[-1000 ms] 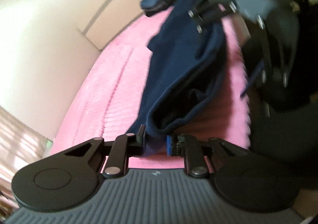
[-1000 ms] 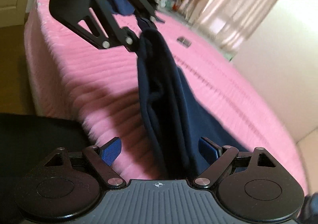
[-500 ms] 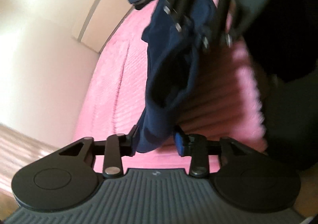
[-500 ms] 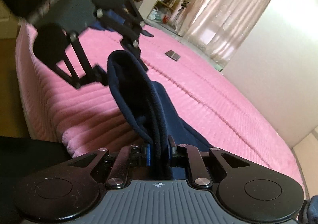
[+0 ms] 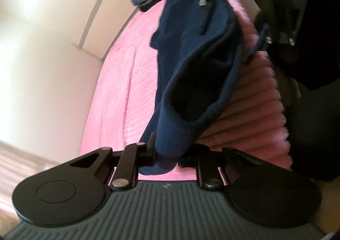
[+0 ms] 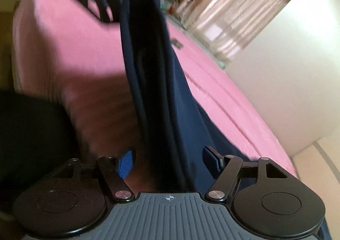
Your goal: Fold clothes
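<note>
Navy garment (image 5: 191,82) stretched lengthwise above the pink bed (image 5: 127,82), long axis running gripper to gripper. Left gripper (image 5: 170,152) clamped on one end. Right gripper (image 6: 170,161) spread apart, cloth hanging loose between its fingers.

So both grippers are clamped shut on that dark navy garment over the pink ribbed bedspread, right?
Not quite. Only the left gripper is shut on the dark navy garment. The right wrist view shows the right gripper open, cloth hanging between its blue-padded fingers over the pink ribbed bedspread.

Navy garment (image 6: 153,91) hangs between the spread right tool (image 6: 169,160) fingers.
</note>
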The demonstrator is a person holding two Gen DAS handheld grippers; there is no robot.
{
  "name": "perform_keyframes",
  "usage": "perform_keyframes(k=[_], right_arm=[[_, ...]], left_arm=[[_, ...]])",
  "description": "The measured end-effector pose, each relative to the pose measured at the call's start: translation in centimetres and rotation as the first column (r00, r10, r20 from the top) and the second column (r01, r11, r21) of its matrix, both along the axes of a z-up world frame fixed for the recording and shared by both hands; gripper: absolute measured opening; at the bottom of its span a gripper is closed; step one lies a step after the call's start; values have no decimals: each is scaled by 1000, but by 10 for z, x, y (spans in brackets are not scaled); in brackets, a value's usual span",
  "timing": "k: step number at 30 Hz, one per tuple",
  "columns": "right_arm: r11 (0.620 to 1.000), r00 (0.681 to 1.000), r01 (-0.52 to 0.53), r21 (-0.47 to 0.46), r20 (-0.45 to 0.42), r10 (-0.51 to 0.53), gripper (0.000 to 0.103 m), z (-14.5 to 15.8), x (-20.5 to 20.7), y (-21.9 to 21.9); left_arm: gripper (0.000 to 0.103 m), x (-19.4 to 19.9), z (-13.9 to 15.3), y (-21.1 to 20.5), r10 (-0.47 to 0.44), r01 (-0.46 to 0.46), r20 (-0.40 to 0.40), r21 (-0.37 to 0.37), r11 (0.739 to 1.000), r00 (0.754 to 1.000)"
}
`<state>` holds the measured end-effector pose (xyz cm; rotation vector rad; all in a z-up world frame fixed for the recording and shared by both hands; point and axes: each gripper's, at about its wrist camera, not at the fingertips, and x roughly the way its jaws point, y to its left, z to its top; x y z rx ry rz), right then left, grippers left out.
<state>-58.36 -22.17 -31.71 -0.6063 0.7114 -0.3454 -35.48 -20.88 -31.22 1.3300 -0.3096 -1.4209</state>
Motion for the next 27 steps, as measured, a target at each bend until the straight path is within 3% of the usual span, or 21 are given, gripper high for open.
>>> perform_keyframes(k=[2,3,4,5,11,16,19,22,25,27], right_arm=[[1000,1000,16,-5,-22,-16,64,-8,1,-5],[1000,1000,19,-1,-22,-19,55,-10,2,-7],[1000,1000,19,3,-19,-19,30,-10,3,-8],[1000,1000,20,5,-15,-20,24,-10,4,-8],[997,1000,-17,71,19,16,18,-6,-1,-3],[963,991,4,270,131,-41,18,18,-18,-19],[881,957,17,473,247,-151,18,41,-34,-51],[752,891,-7,660,345,-295,18,57,-56,-88],[625,796,-38,780,401,-452,18,57,-82,-124],[517,708,-62,854,403,-580,18,48,-105,-149]], left_arm=[[14,-2,5,3,35,-36,-36,-6,999,999],[14,-3,6,6,49,-49,-46,-6,999,998],[14,-5,5,10,62,-63,-51,-4,998,997],[14,-7,4,14,75,-75,-55,0,997,996],[13,-23,7,38,150,-148,-85,30,989,985],[14,-37,34,34,137,-135,-57,49,990,989],[14,-42,68,15,115,-113,-49,41,993,992],[15,-54,115,-23,63,-63,-21,22,998,998],[18,-78,158,-75,-21,21,4,-19,1000,1000],[23,-102,179,-116,-89,90,8,-49,995,996]])
